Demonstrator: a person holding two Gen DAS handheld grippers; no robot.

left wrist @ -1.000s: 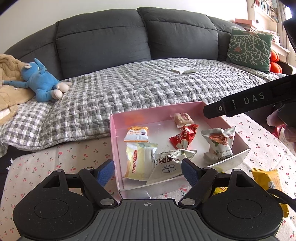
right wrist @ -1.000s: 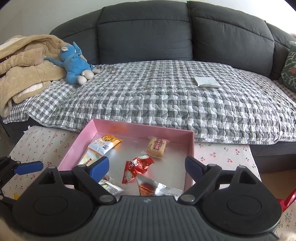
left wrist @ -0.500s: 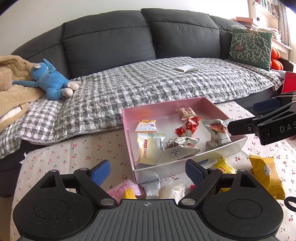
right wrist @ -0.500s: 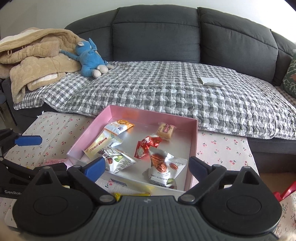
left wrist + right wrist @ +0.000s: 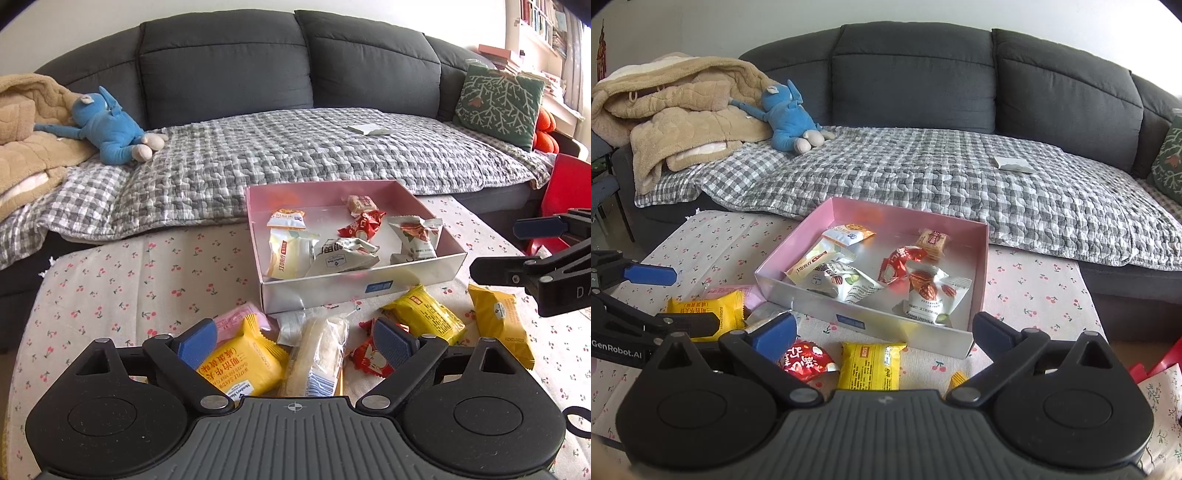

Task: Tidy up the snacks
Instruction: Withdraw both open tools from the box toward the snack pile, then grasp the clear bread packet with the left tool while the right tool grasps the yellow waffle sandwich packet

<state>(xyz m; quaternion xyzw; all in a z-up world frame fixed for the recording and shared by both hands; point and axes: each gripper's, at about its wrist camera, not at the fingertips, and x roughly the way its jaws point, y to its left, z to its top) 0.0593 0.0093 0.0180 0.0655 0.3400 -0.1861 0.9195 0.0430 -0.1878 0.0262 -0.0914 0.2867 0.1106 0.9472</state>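
A pink box (image 5: 362, 291) (image 5: 864, 321) stands on the cherry-print tablecloth with several wrapped snacks inside. Loose snacks lie in front of it: a yellow waffle pack (image 5: 240, 363), a long white pack (image 5: 317, 354), a red pack (image 5: 365, 360) (image 5: 807, 360) and two yellow packs (image 5: 424, 314) (image 5: 498, 325). My left gripper (image 5: 295, 343) hovers over the waffle and white packs, its jaws opening and gripping nothing. My right gripper (image 5: 884, 332) hangs above a yellow pack (image 5: 870, 365), jaws also opening and holding nothing. Each gripper shows at the edge of the other's view.
Behind the table runs a dark grey sofa (image 5: 229, 66) under a checked quilt (image 5: 923, 173), with a blue plush toy (image 5: 107, 129), a beige blanket (image 5: 683, 107), a green cushion (image 5: 498, 99) and a white paper (image 5: 369, 129). A red chair (image 5: 565, 184) stands at the right.
Both grippers have drawn back from the box toward the table's near side, and their jaws have spread wider. The loose snacks in front of the box have come into view.
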